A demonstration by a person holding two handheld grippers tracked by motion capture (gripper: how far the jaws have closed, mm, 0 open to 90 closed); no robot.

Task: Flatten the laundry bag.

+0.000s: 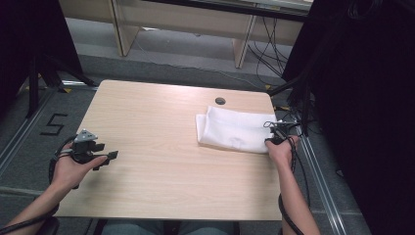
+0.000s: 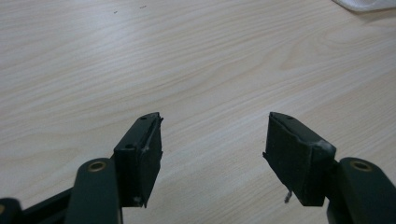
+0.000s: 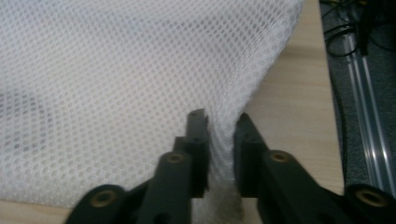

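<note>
Right tool (image 3: pixel 220 135) pinches unlabelled white mesh cloth (image 3: pixel 116 84).

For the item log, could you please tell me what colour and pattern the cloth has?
The cloth is white with a fine honeycomb mesh, clearest in the right gripper view.

Left gripper (image 1: pixel 105 159): bare tabletop (image 1: pixel 156 147) ahead & btwn its jaws, open run to the right. Right gripper (image 3: pixel 219 135): white mesh cloth (image 3: pixel 116 93) bunched ahead; cables (image 1: pixel 298 161) behind, table edge alongside.
</note>
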